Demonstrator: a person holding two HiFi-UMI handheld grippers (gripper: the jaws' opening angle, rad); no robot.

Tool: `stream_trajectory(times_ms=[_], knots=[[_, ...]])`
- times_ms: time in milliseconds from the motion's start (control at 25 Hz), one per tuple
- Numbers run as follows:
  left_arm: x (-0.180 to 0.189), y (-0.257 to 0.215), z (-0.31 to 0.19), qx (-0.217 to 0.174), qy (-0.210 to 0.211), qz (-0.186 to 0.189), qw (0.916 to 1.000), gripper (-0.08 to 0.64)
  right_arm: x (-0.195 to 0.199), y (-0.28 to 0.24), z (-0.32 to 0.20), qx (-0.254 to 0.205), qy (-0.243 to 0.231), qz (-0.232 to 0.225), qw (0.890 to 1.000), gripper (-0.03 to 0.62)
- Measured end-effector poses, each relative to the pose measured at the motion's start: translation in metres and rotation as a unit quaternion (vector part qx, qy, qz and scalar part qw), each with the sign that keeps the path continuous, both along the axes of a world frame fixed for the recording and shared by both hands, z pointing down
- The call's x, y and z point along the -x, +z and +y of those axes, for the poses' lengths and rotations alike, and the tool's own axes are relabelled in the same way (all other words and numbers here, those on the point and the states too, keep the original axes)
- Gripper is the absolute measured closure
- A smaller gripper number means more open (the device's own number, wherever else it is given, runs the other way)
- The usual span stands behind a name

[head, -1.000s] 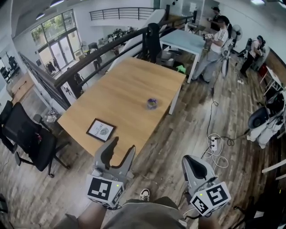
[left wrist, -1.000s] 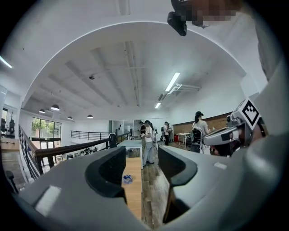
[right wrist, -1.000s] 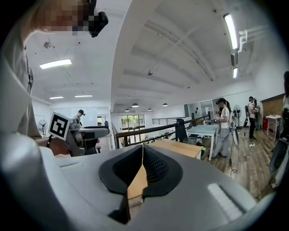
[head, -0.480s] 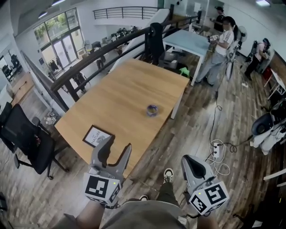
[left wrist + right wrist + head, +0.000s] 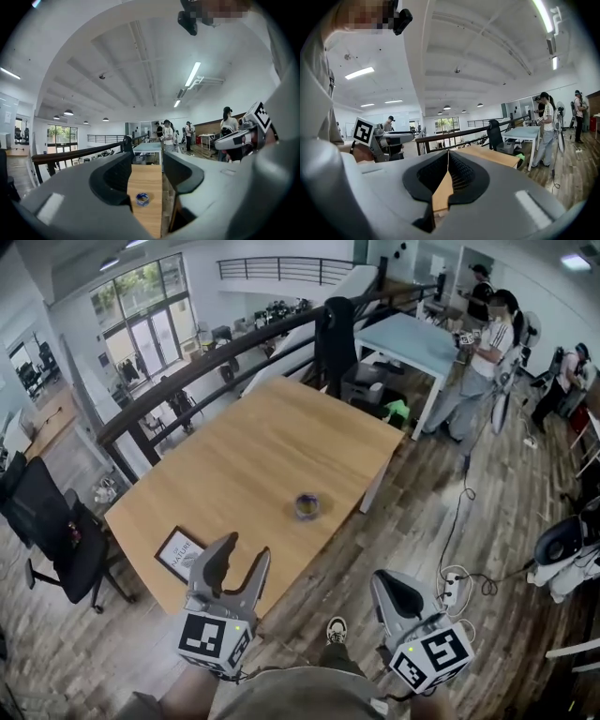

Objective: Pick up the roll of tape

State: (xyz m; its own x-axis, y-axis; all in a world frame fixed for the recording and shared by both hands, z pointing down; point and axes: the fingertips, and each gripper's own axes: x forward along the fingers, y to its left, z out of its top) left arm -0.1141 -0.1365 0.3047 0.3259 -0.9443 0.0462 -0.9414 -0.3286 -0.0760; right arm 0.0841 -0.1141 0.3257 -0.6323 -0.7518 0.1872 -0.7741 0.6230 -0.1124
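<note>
Now the wooden table (image 5: pixel 246 448) fills more of the head view than it did a second ago, and its near edge sits closer to both grippers. The roll of tape (image 5: pixel 307 506) lies flat on the tabletop toward the near right side, standing apart from everything else. It has slid lower in the picture than before, though it is still well ahead of both tools. The left gripper (image 5: pixel 244 549) reaches over the table's near edge with its jaws set wide and closing a little, and nothing is pressed between them. In the left gripper view the tape (image 5: pixel 142 199) shows far off through the gap, lying on the wood just inside the left jaw. The framed picture (image 5: pixel 180 554), which earlier lay up and to the left of that gripper, now appears just beside its left jaw. The right gripper (image 5: pixel 386 579) hangs over the plank floor to the right of the table. Its jaws are shut with the tips meeting, and only a sliver of tabletop shows below them in the right gripper view (image 5: pixel 448 157). One shoe (image 5: pixel 335 630) shows on the floor between the two grippers. A black office chair (image 5: pixel 49 521) stands off the table's left end, and people stand by the pale table (image 5: pixel 409 337) at the far right, as before
</note>
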Motion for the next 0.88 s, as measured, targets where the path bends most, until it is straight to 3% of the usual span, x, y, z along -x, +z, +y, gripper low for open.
stream_trajectory(times_ms=[360,880], knots=[[-0.040,0.004,-0.076,0.018,-0.048,-0.009,0.9987,0.351,-0.040,-0.001,-0.102,0.003,-0.050,-0.001,0.999,0.578],[-0.044,0.018,-0.130,0.043,-0.097,-0.017,0.9942,0.351,-0.039,0.013,-0.185,0.016,-0.103,0.000,0.995,0.578]])
